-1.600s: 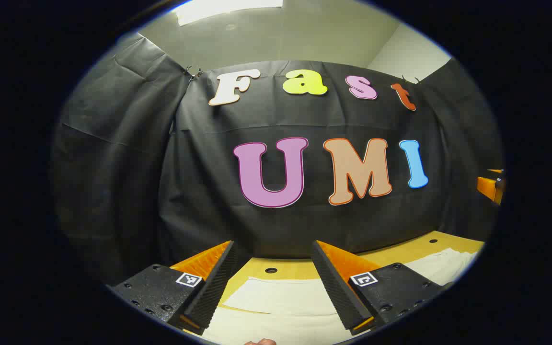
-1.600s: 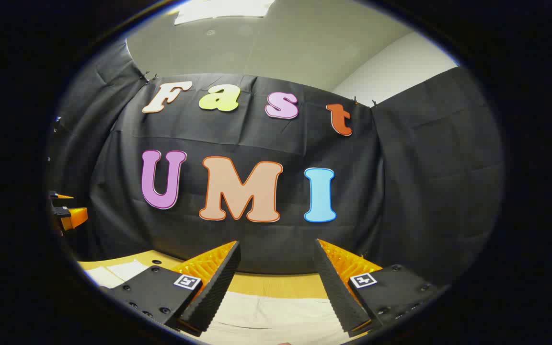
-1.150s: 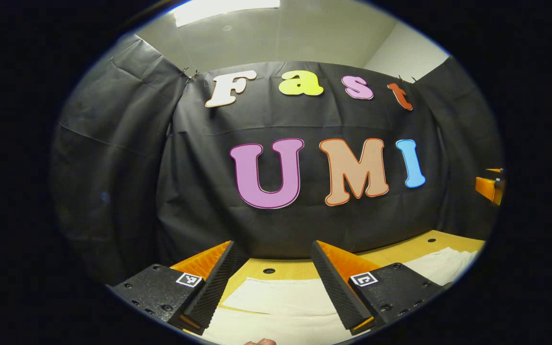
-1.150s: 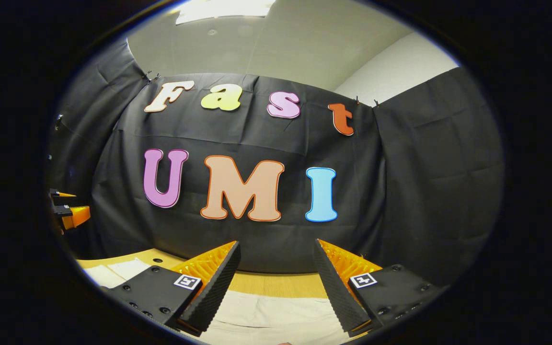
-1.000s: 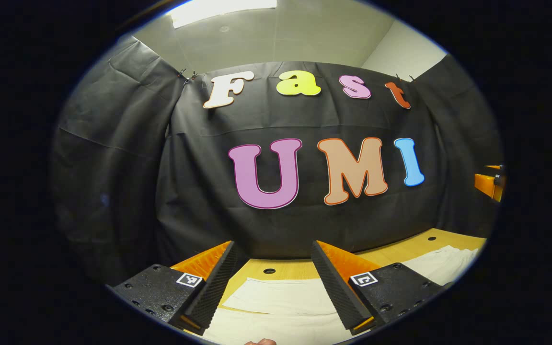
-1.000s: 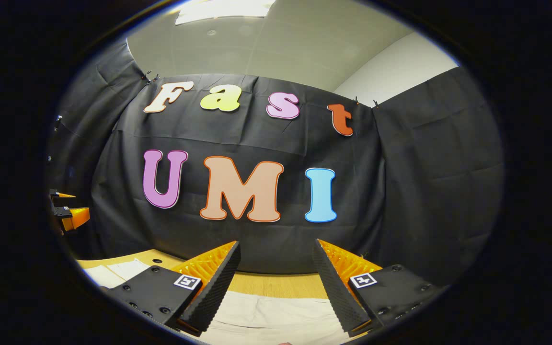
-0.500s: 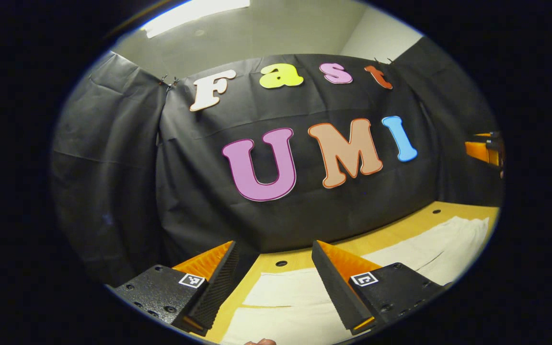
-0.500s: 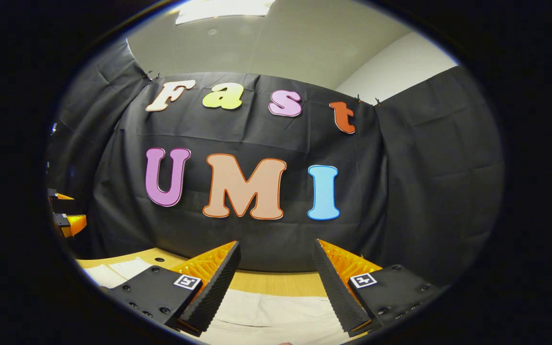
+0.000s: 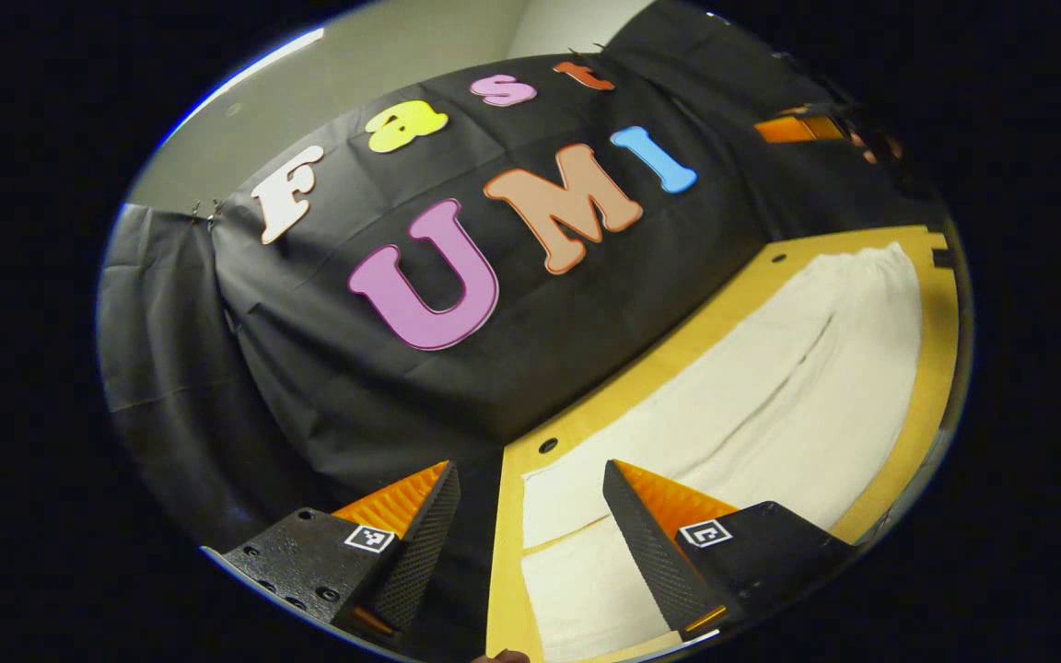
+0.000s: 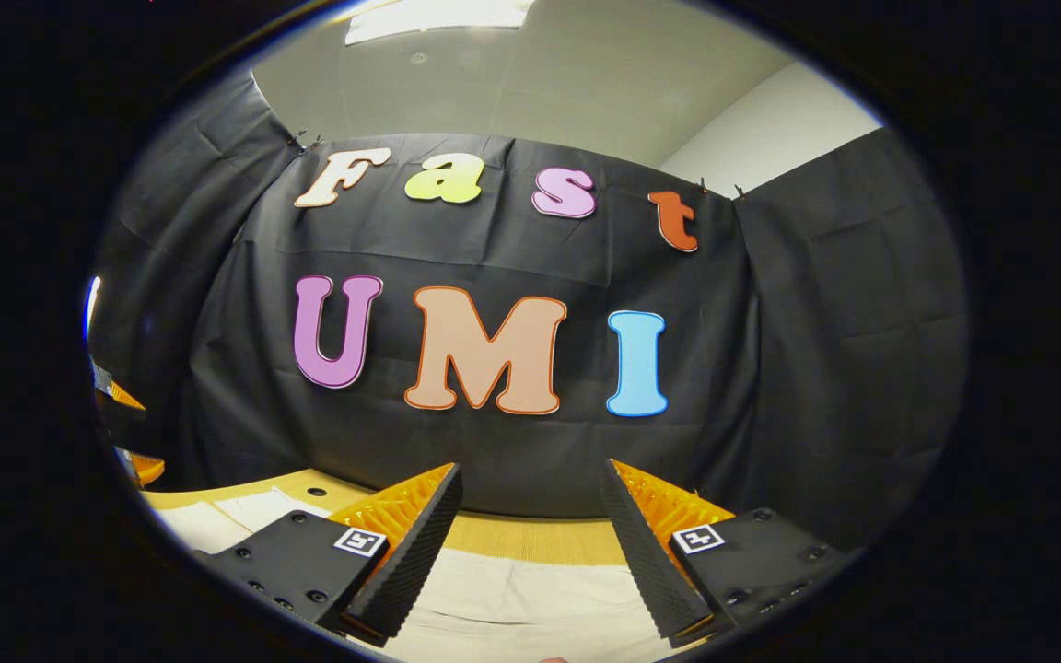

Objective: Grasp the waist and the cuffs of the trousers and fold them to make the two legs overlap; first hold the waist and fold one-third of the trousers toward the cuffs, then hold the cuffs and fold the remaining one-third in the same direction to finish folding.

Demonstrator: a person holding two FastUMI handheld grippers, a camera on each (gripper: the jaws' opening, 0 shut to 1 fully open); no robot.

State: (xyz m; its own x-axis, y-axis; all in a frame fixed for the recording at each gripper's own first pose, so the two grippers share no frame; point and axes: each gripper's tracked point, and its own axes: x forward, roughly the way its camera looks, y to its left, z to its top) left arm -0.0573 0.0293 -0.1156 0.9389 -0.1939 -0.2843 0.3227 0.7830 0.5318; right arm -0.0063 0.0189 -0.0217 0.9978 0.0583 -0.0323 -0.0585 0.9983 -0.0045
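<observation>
Cream trousers [image 9: 752, 405] lie flat on the yellow table [image 9: 505, 516], both legs side by side. Their near end lies under my left gripper [image 9: 530, 468]; the gathered far end [image 9: 890, 262] is at the upper right. The left gripper is open and empty, tilted, above the table's left edge and the near leg ends. In the right gripper view the trousers [image 10: 530, 589] lie below my right gripper [image 10: 530, 466], which hangs open above the cloth with nothing between its fingers. The right gripper [image 9: 798, 127] shows far off at the upper right. The left gripper [image 10: 130, 433] sits at the left edge.
The booth's black cloth wall [image 9: 457, 368] hangs close behind the table's far edge. Small round holes [image 9: 546, 446] dot the tabletop near that edge. The table's left edge [image 9: 496, 589] drops off beneath the left gripper.
The left gripper has rolled and swung left, so the trousers now stretch across its view to the right. The right gripper has barely shifted. Both stay open.
</observation>
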